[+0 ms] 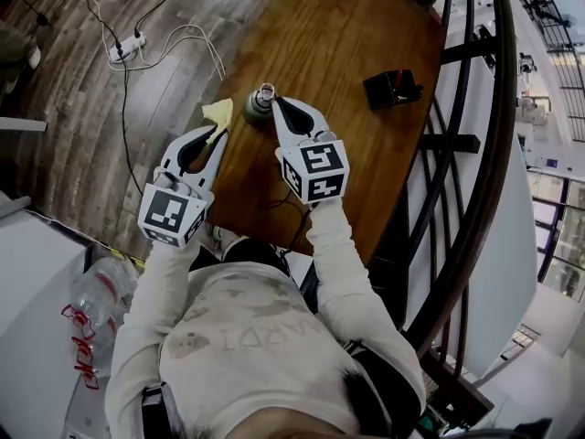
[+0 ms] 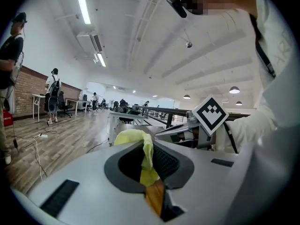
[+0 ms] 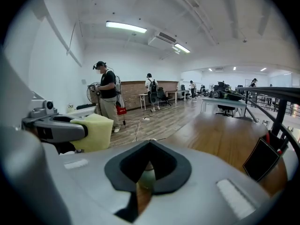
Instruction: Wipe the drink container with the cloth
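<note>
So the left claw (image 1: 216, 133) is clamped down on the yellow cloth (image 1: 218, 112). In the left gripper view you can see the fabric (image 2: 134, 138) squeezed between the jaws and bunching up out of the tip. The right claw (image 1: 277, 106) is closed on the drink container (image 1: 255, 108), a small dark green bottle with a metal ring on top. It grips it up around the lid end, and in the right gripper view a bit of pale green (image 3: 148, 176) shows through the gap in the jaws. The container is right at the near-left edge of the round wooden counter (image 1: 338, 53). I can't really tell if it's resting on the wood or lifted a hair. The cloth is just beside the container on its left, close to touching, and hangs out past the counter edge over the floor. From the right gripper view the cloth (image 3: 97, 131) looks like a chunky folded pad sticking out of the other claw. Further back on the counter there's a black box (image 1: 391, 88) with something red in it, well apart from the bottle. Off the counter there's a wood plank floor (image 1: 64, 90) with a white power strip (image 1: 126, 48) and loose cables, and a dark curved railing (image 1: 475, 144) runs along the right side. A person (image 3: 107, 97) stands way back in the room.
</note>
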Demonstrator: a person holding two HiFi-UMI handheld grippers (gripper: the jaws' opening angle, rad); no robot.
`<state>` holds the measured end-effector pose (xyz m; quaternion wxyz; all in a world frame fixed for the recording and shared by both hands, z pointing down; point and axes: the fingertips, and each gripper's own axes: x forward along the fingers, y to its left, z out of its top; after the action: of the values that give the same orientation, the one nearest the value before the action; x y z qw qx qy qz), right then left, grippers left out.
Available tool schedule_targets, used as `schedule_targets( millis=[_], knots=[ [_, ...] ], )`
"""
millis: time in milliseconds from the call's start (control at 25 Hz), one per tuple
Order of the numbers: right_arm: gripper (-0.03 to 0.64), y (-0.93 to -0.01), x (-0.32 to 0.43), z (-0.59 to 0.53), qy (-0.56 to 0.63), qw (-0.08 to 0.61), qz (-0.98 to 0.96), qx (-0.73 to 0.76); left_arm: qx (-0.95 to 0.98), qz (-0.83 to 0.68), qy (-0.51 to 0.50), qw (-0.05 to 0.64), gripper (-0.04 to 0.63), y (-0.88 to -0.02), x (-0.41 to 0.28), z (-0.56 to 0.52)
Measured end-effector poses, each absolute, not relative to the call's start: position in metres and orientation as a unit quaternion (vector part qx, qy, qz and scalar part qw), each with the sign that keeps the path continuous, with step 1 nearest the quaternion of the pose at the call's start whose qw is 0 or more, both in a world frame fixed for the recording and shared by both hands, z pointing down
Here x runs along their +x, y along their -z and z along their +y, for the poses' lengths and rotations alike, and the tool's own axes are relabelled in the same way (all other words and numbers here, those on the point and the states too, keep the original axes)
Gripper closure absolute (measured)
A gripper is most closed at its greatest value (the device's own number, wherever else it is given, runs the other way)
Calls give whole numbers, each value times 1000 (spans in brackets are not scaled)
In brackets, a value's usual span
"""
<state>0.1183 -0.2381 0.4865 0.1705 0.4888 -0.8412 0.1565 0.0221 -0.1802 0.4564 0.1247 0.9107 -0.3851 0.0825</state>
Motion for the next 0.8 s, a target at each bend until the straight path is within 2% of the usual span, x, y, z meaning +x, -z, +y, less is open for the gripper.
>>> schedule_targets(
  millis=[800],
  knots=[
    [606, -501, 112, -244, -156, 197, -845, 471, 909, -359, -141, 159, 565, -545, 54, -223]
  ],
)
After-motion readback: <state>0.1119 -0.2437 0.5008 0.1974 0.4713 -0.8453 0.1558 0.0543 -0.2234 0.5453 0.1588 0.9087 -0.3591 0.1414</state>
